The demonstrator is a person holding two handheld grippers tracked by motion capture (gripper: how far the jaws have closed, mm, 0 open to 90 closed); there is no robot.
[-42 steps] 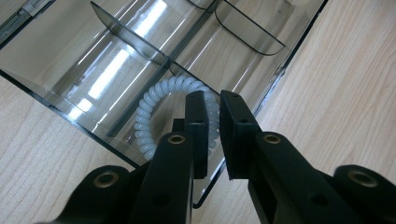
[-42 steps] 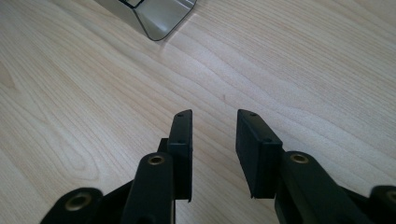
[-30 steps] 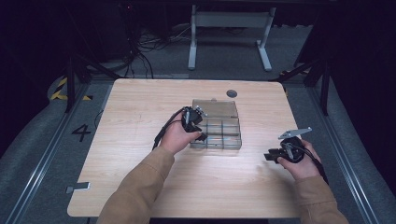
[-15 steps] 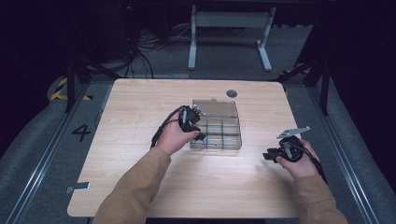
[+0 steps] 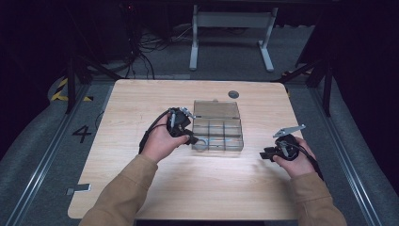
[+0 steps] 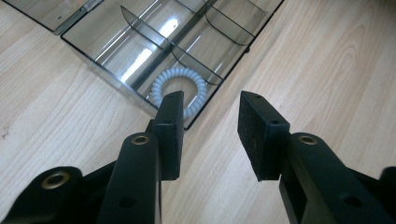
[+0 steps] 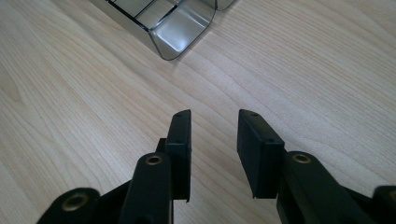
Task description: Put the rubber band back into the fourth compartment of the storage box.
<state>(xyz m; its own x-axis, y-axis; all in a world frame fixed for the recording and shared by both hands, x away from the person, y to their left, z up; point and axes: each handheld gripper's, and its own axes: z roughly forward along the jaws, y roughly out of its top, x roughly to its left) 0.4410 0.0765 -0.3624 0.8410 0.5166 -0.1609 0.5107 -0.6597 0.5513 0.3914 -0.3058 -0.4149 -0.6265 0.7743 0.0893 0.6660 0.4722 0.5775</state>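
A clear plastic organiser box [image 5: 219,126] with several compartments and an open lid lies mid-table. A white coiled hair tie [image 6: 180,91] rests in the box's near-left corner compartment [image 5: 201,141]. My left gripper [image 5: 184,133] hovers at the box's left edge, just above that corner; its jaws stand open with nothing between them [image 6: 211,116]. My right gripper [image 5: 269,154] is held low over bare wood to the right of the box, jaws open and empty [image 7: 214,135]. A rounded corner of the box [image 7: 180,30] lies ahead of it.
The wooden table [image 5: 141,103] has a round grommet [image 5: 233,94] near its far edge. Beyond the table stand a metal frame's legs [image 5: 230,37] and cables on the floor. A floor mark "4" [image 5: 81,133] lies left of the table.
The left hand has shifted slightly toward the box's near-left corner. The right gripper has barely moved.
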